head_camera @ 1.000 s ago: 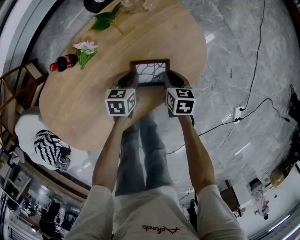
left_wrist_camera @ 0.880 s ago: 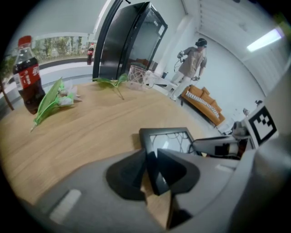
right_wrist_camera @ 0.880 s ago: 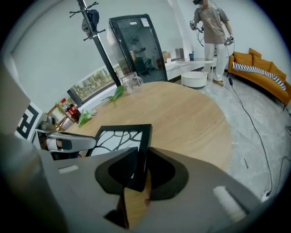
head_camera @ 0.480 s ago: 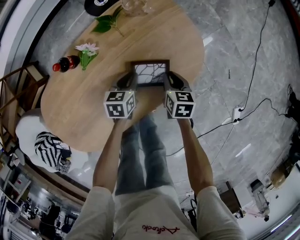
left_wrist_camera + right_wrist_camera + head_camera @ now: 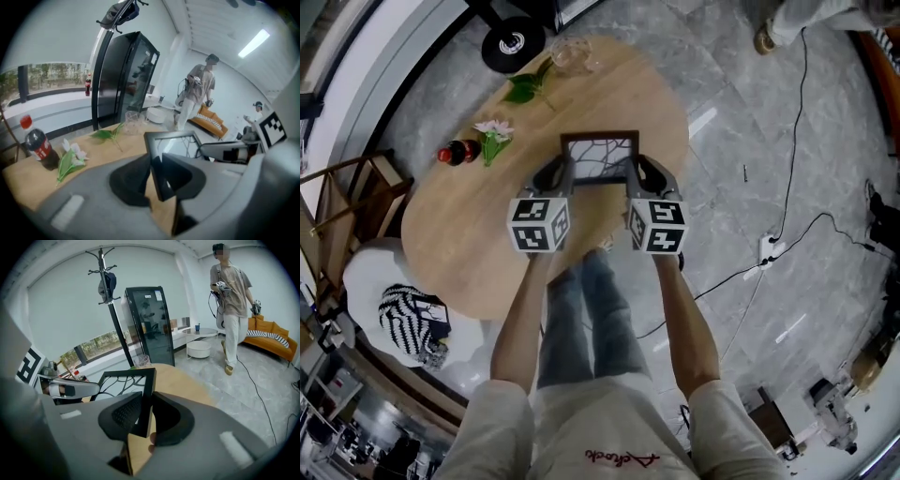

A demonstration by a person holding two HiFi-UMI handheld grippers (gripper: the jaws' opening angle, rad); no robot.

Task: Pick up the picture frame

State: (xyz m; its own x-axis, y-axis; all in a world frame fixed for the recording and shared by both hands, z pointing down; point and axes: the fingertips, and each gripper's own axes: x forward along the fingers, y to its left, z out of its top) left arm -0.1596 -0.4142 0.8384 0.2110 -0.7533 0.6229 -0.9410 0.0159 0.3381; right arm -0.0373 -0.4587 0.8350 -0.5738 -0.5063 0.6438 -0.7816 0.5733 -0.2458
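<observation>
A dark picture frame (image 5: 599,157) with a branch pattern hangs above the oval wooden table (image 5: 459,244), held from both sides. My left gripper (image 5: 560,175) is shut on its left edge; in the left gripper view the frame (image 5: 171,140) sits clamped between the dark pads of the left gripper (image 5: 152,176). On the frame's right edge my right gripper (image 5: 639,172) is shut too. The right gripper view shows the frame's side bar (image 5: 146,394) pinched between the jaws of the right gripper (image 5: 144,420).
On the table lie a small cola bottle (image 5: 457,152), white flowers (image 5: 494,131), a green leafy stem (image 5: 528,86) and a glass bowl (image 5: 570,54). A black round base (image 5: 513,42) stands beyond it. A white stool with a striped thing (image 5: 403,314) stands at left. Cables (image 5: 787,225) cross the floor. A person (image 5: 229,305) stands nearby.
Both grippers have risen with the frame clamped between them. The frame has come up off the table and the table now looks smaller and farther below.
</observation>
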